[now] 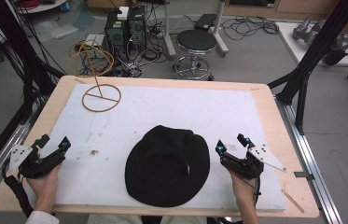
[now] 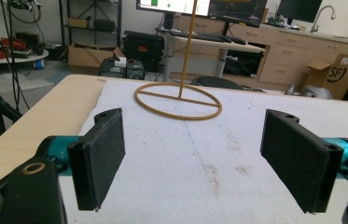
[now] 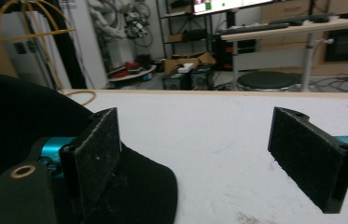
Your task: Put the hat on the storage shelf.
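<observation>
A black brimmed hat [image 1: 168, 165] lies crown up on the white mat [image 1: 237, 116], near the front middle. A tan wire hat stand [image 1: 100, 97] with a ring base and a tall post stands at the mat's far left corner; the same stand [image 2: 179, 100] rises ahead of my left jaws. My left gripper [image 1: 54, 142] rests at the mat's left edge, open and empty. My right gripper [image 1: 231, 143] sits just right of the hat's brim, open, with the hat [image 3: 17, 135] beside its left jaw.
The wooden table [image 1: 281, 135] borders the mat on all sides. Beyond the far edge stand a round stool [image 1: 196, 44], computer towers [image 1: 126, 29] and tangled cables on the floor. Black frame posts [image 1: 314, 51] flank the table.
</observation>
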Motion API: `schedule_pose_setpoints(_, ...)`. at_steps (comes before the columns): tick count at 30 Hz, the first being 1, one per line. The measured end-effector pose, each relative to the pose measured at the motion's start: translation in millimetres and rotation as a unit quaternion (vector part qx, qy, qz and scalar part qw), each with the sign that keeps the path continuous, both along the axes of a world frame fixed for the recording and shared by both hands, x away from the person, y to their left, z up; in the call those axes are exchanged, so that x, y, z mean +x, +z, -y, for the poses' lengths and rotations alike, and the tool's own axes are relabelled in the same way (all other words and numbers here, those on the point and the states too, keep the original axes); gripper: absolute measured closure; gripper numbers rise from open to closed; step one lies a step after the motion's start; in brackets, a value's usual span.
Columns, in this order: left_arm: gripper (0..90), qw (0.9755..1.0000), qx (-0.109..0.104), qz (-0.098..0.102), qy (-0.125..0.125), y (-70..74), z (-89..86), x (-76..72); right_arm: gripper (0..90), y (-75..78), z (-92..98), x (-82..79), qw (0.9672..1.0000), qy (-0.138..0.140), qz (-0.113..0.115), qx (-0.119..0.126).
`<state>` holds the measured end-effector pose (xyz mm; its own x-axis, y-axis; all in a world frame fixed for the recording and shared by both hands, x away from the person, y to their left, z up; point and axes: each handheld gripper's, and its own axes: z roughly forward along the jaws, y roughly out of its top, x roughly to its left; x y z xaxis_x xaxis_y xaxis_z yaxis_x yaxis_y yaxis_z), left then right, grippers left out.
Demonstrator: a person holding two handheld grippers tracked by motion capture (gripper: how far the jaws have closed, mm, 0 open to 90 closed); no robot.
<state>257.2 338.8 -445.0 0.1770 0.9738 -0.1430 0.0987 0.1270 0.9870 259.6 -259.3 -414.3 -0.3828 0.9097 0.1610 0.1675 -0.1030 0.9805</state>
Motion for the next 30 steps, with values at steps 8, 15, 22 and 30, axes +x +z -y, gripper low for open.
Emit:
schedule_pose_setpoints(8, 22.2, 1.0000, 0.002, 0.000, 0.001, 0.1, -0.6, 0.1, 15.7, 9.5, -6.9, 0.0, 0.9989, 0.048, 0.001, 0.003)
schedule_pose_setpoints(15, 22.2, 1.0000, 0.001, 0.000, 0.001, -0.1, -0.8, 0.3, 14.1, 13.7, -18.4, 0.0, 0.9973, 0.074, -0.002, 0.003)
schedule_pose_setpoints(22, 22.2, 1.0000, -0.002, 0.000, 0.001, -0.4, -1.5, 0.7, 13.1, 18.4, -26.5, -1.0, 0.9955, 0.094, 0.000, 0.006)
schedule_pose_setpoints(30, 22.2, 1.0000, -0.002, 0.002, 0.000, -0.2, -2.0, 0.4, 12.7, 21.0, -37.4, -2.2, 0.9922, 0.125, 0.000, -0.003)
